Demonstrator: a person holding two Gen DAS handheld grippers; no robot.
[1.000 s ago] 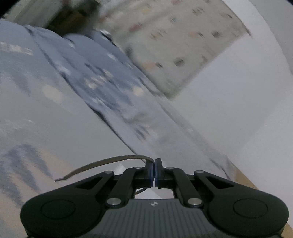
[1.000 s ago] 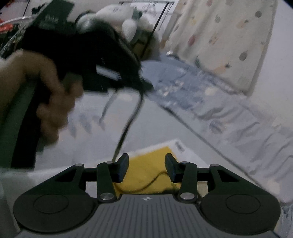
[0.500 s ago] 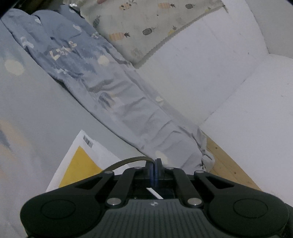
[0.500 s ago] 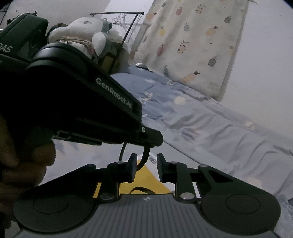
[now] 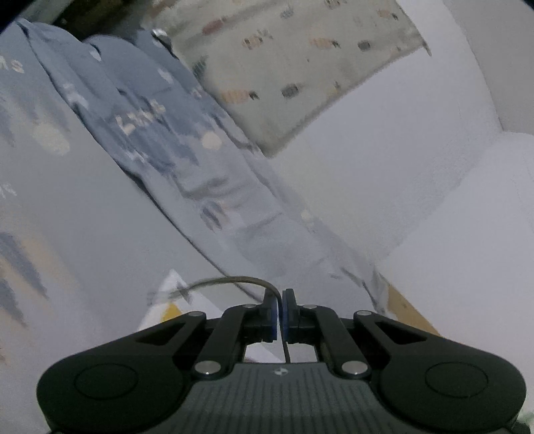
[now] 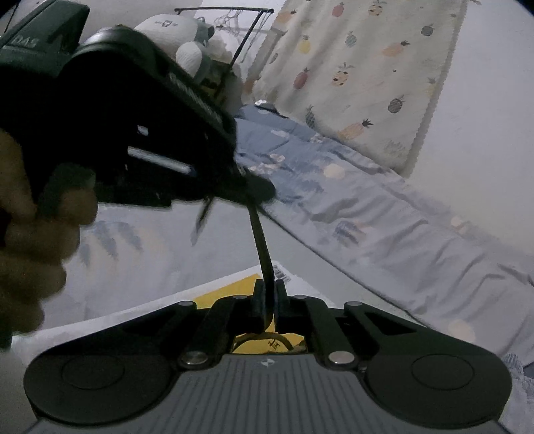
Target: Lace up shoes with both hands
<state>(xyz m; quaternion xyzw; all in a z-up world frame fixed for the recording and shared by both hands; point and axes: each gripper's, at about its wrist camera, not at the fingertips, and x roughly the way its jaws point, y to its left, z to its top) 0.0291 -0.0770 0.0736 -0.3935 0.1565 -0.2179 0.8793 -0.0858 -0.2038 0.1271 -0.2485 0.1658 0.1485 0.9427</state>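
My left gripper (image 5: 279, 300) is shut on a thin brownish shoelace (image 5: 230, 280), whose free end arcs out to the left of the fingertips. In the right wrist view a hand (image 6: 33, 233) holds the left gripper (image 6: 258, 192) at upper left. The shoelace (image 6: 260, 240) runs taut from its tip down to my right gripper (image 6: 269, 297). That gripper's jaws are closing tight, and the pads press on the lace. A short loose end (image 6: 202, 217) dangles blurred beside it. No shoe shows in either view.
A white and yellow envelope (image 6: 230, 290) lies on the blue-grey patterned bed sheet (image 6: 367, 213) under both grippers. A pineapple-print curtain (image 6: 360, 73), a white wall (image 5: 417, 167), a plush toy (image 6: 187, 43) and a clothes rack (image 6: 243, 26) stand beyond the bed.
My right gripper's jaws have closed from wide apart onto the lace. The lace now hangs straight between the two grippers. The left gripper stays shut while its view swings.
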